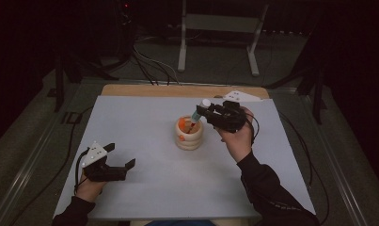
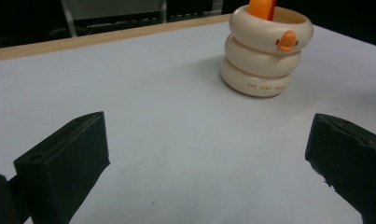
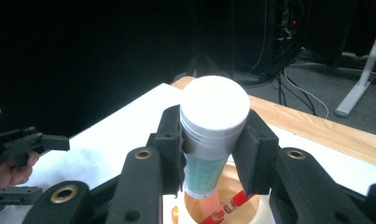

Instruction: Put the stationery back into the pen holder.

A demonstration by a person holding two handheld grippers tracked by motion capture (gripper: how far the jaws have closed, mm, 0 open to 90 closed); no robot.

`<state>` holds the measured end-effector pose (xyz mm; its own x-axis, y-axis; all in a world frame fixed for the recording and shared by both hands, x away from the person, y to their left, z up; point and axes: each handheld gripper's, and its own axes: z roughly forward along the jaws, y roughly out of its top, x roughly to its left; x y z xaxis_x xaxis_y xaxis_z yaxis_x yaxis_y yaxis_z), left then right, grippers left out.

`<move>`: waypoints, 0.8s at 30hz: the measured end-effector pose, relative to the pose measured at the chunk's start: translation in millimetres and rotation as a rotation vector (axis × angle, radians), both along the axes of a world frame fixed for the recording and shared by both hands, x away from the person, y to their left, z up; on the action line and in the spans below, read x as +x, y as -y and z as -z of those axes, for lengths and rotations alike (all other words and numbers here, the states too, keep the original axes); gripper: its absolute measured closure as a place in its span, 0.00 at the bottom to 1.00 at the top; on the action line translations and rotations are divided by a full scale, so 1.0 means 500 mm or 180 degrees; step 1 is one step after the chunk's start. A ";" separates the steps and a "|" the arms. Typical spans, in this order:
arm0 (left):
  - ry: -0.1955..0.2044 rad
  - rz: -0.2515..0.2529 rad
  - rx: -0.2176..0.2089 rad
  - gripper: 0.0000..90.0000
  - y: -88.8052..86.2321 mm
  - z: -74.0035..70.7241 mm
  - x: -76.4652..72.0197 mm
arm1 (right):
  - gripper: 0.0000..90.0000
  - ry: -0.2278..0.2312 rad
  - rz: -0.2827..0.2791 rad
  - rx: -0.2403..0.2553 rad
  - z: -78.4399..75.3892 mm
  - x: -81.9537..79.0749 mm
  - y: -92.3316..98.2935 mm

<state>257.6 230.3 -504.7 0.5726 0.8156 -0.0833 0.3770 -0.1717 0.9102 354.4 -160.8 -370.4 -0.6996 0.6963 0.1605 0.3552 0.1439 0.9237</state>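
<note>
A cream ringed holder with an orange duck bill (image 1: pixel 189 133) (image 2: pixel 266 51) stands mid-table; an orange item sticks up inside it, and a red pen (image 3: pixel 227 206) lies in its mouth. My right gripper (image 1: pixel 200 113) (image 3: pixel 213 149) hovers just above the holder's rim, shut on a teal tube with a white cap (image 1: pixel 201 108) (image 3: pixel 214 126), cap upward and tail pointing into the holder. My left gripper (image 1: pixel 120 157) (image 2: pixel 209 163) rests low near the table's front left, open, with bare table between its jaws.
The white table sheet (image 1: pixel 145 117) has a wooden strip (image 1: pixel 177 90) along its far edge. Beyond stand a metal stand's legs (image 1: pixel 217 42) and cables on the dark floor. Cables trail off both sides of the table.
</note>
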 end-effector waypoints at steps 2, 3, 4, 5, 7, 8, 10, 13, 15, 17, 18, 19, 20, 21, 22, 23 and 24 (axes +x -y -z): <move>-0.0017 0.0002 0.0005 0.00 0.001 0.002 0.000 | 0.73 -0.0017 0.0000 -0.0048 0.001 0.007 -0.004; 0.0001 0.0003 -0.0015 0.00 0.000 0.003 0.000 | 0.73 -0.0032 0.0005 -0.0067 0.001 0.010 -0.007; 0.0007 0.0006 -0.0024 0.00 0.000 0.003 0.000 | 0.73 -0.0051 0.0003 -0.0090 0.002 0.014 -0.009; 0.0017 0.0004 -0.0021 0.00 0.000 0.003 0.000 | 0.73 -0.0071 0.0001 -0.0098 0.004 0.018 -0.011; 0.0052 -0.0022 -0.0039 0.00 0.000 0.002 -0.001 | 0.73 -0.0097 0.0003 -0.0142 0.007 0.024 -0.016; 0.0042 -0.0024 -0.0051 0.00 -0.001 0.002 -0.001 | 0.73 -0.0117 -0.0003 -0.0154 0.008 0.027 -0.018; 0.0042 -0.0040 -0.0036 0.00 -0.001 0.002 0.000 | 0.73 -0.0132 -0.0009 -0.0208 0.013 0.031 -0.024; 0.0029 -0.0027 -0.0037 0.00 -0.001 0.003 0.001 | 0.73 -0.0182 -0.0019 -0.0259 0.024 0.037 -0.032; 0.0044 -0.0022 -0.0026 0.00 0.001 0.003 0.000 | 0.73 -0.0221 -0.0019 -0.0278 0.032 0.041 -0.036; 0.0054 -0.0018 -0.0012 0.00 0.002 0.003 -0.001 | 0.73 -0.0247 -0.0015 -0.0298 0.039 0.045 -0.039; 0.0052 -0.0015 -0.0017 0.00 0.002 0.003 -0.001 | 0.73 -0.0266 -0.0015 -0.0298 0.043 0.047 -0.040; 0.0047 -0.0021 -0.0009 0.00 0.002 0.003 -0.001 | 0.73 -0.0280 -0.0016 -0.0302 0.046 0.050 -0.042; 0.0051 -0.0021 -0.0009 0.00 0.001 0.003 -0.001 | 0.73 -0.0291 -0.0016 -0.0318 0.050 0.052 -0.043; 0.0043 -0.0019 -0.0018 0.00 0.001 0.004 0.000 | 0.73 -0.0307 -0.0016 -0.0329 0.053 0.054 -0.045; 0.0042 -0.0017 -0.0021 0.00 0.001 0.004 0.000 | 0.73 -0.0322 -0.0022 -0.0343 0.056 0.056 -0.046; 0.0046 -0.0014 -0.0022 0.00 0.001 0.004 0.000 | 0.73 -0.0334 -0.0019 -0.0357 0.059 0.058 -0.048; 0.0039 -0.0012 -0.0021 0.00 0.001 0.003 0.000 | 0.73 -0.0345 -0.0020 -0.0371 0.062 0.060 -0.048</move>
